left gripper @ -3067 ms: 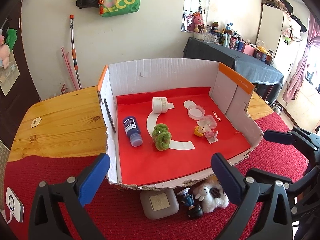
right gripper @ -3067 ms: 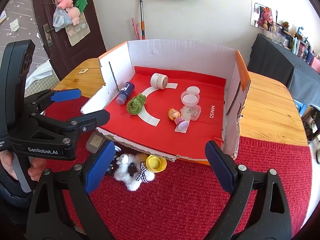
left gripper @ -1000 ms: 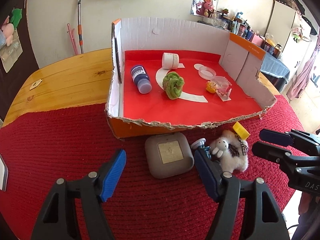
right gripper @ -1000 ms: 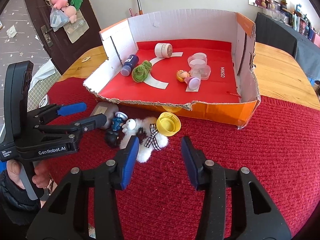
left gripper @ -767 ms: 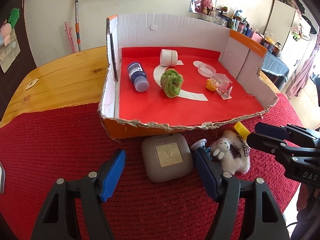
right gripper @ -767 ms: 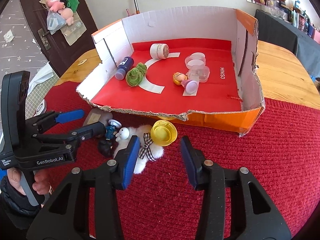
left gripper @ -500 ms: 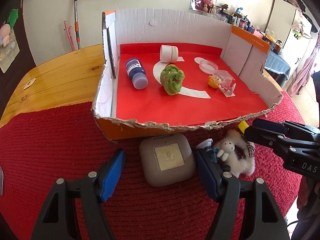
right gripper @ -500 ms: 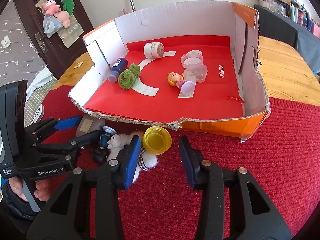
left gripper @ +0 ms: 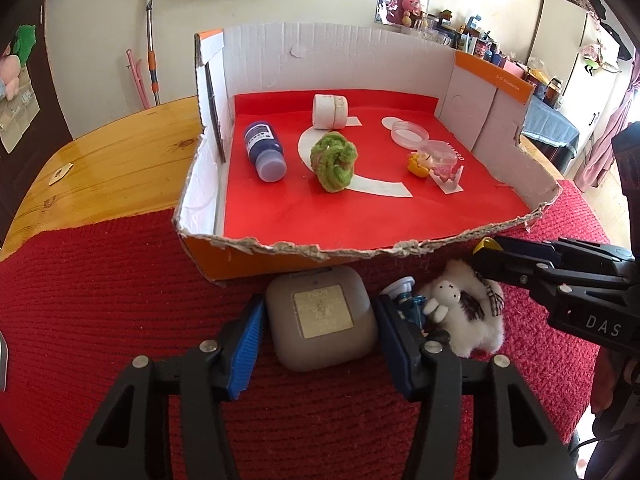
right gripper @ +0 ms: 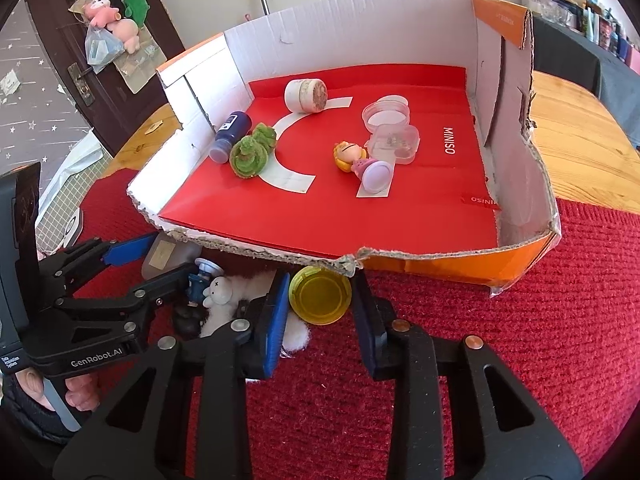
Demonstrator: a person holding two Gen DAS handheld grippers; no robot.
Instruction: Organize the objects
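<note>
Left gripper (left gripper: 316, 334) lower centre of its view, jaws just closing, pads flanking a case. Right gripper (right gripper: 320, 312) lower centre, jaws closing around a lid.

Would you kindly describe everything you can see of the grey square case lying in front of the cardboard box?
The grey case is a rounded square, matte like soft plastic, with a pale gold plate centred on its top. It lies flat and closed on the red knitted mat, its far edge against or just under the torn front wall of the cardboard box. The left gripper straddles it; its jaws have just been closing, blue pads at the case's two sides, contact unclear. A small blue figure stands close beside it.
</note>
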